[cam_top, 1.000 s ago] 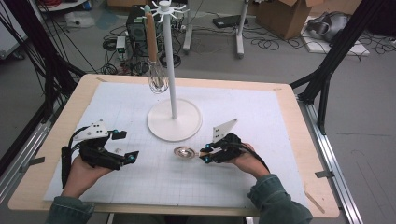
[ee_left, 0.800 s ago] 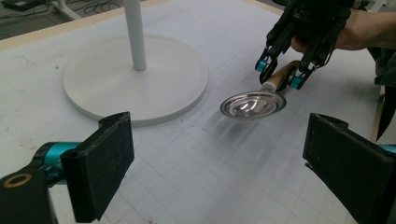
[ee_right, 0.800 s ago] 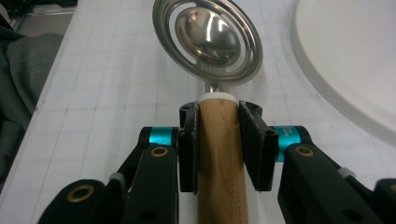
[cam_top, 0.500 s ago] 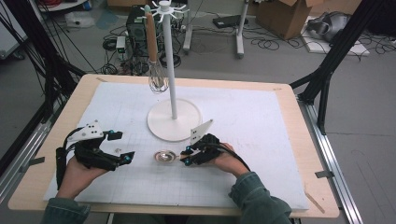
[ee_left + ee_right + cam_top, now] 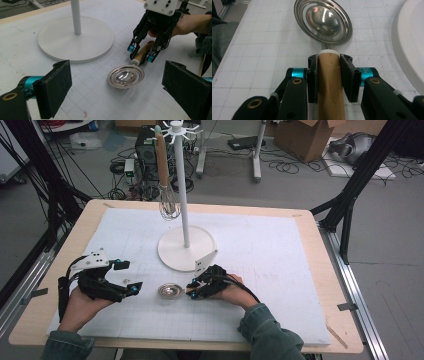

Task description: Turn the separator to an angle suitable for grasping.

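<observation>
From the high view, the right gripper (image 5: 196, 290) is clamped on the wooden handle of a small metal strainer (image 5: 170, 290) lying on the white tabletop (image 5: 280, 265) in front of the stand's round base (image 5: 170, 251), while the left gripper (image 5: 131, 278) waits just beside it, jaws spread wide and empty; a hasty lift could swing the round head into that base. In the left gripper view, the strainer (image 5: 126, 76) shows a shiny, shallow steel bowl ringed with concentric ridges, resting flat. In the right gripper view, the jaws pinch the smooth handle (image 5: 329, 75) near its white collar, so it might twist or slip.
</observation>
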